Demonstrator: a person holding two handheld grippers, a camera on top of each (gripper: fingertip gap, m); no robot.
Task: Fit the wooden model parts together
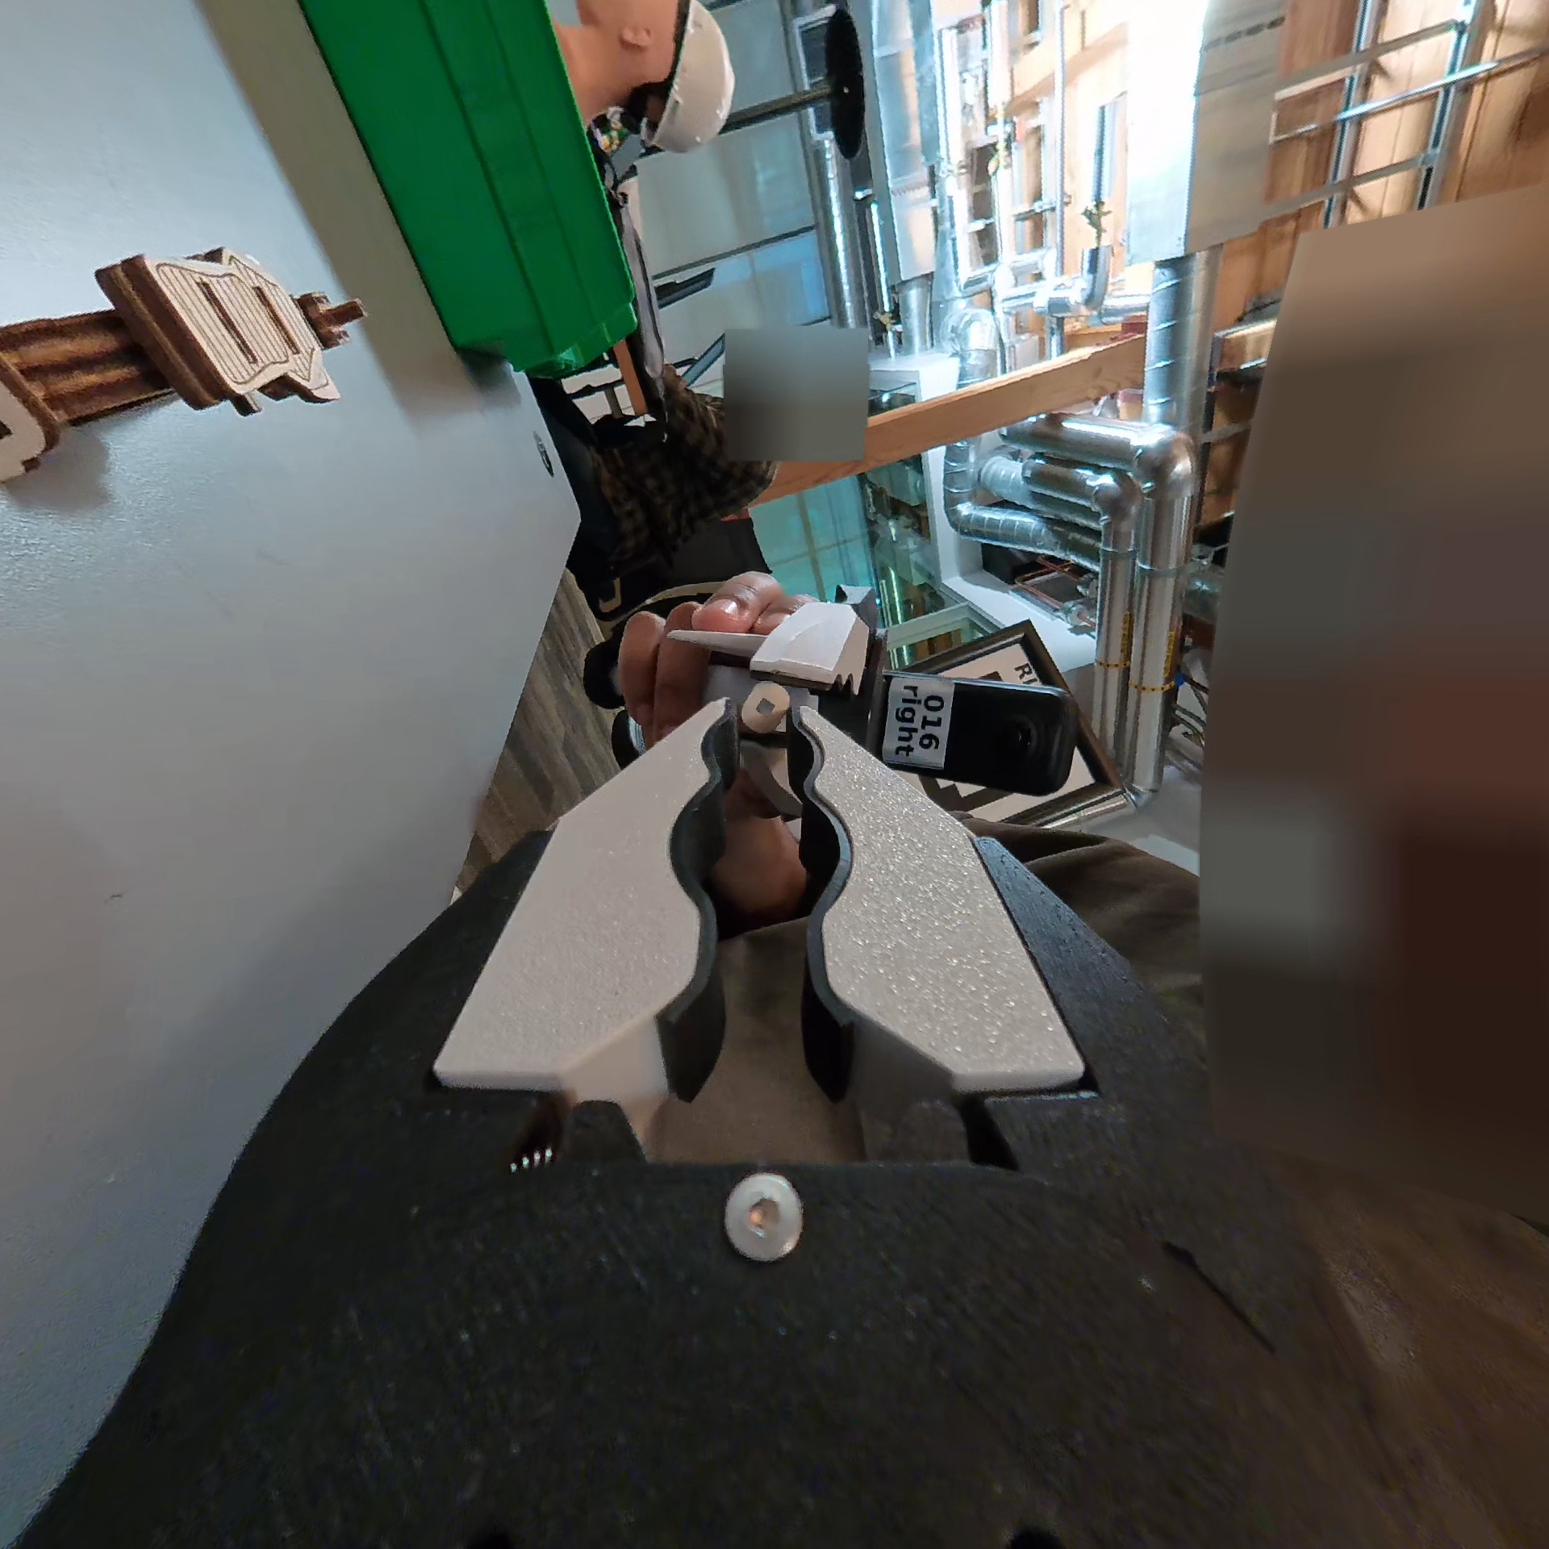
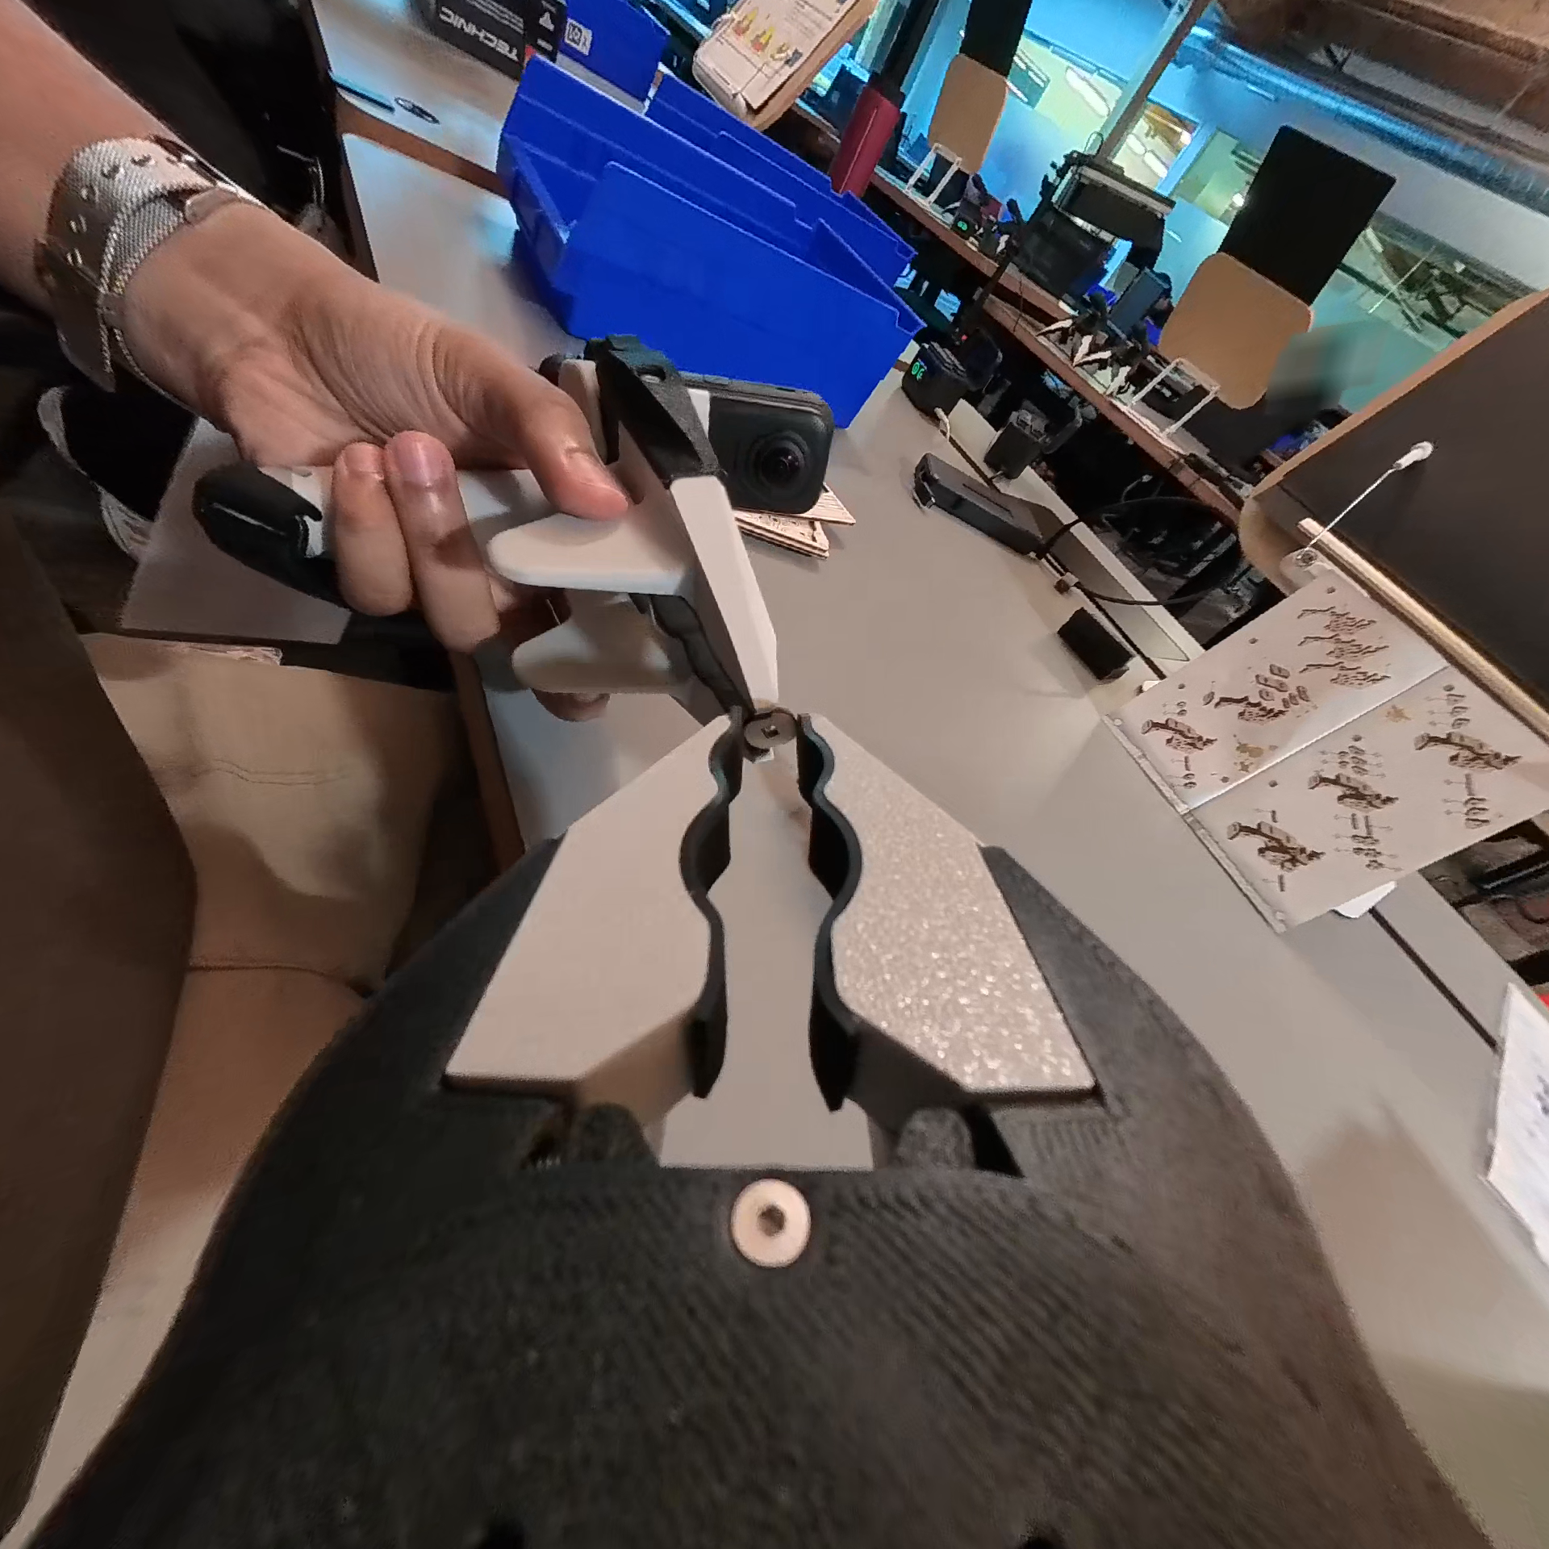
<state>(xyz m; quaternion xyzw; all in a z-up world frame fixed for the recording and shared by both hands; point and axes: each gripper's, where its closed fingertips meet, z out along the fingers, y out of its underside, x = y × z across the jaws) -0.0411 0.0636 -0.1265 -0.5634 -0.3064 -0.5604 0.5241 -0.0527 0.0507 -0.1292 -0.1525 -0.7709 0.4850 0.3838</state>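
Observation:
A small round wooden disc point(image 1: 765, 709) with a square hole sits between the tips of my left gripper point(image 1: 763, 719), which is closed on it. In the right wrist view a similar disc point(image 2: 769, 732) sits between the tips of my right gripper point(image 2: 771, 738), also closed on it. The two grippers meet tip to tip above the table edge; the left gripper point(image 2: 750, 691) comes in from the upper left, the right gripper point(image 1: 805, 650) shows beyond the left one. I cannot tell whether it is one piece or two. A partly built wooden model point(image 1: 218, 335) lies on the grey table point(image 1: 251, 670).
A green bin point(image 1: 503, 184) stands behind the model. Blue bins point(image 2: 712, 235) stand at the back of the table point(image 2: 922, 629), flat wooden sheets point(image 2: 792, 524) lie in front of them, and an instruction sheet point(image 2: 1333, 754) hangs at the right. A person point(image 1: 670, 469) stands beyond the table. The grippers are tip to tip, or close to it.

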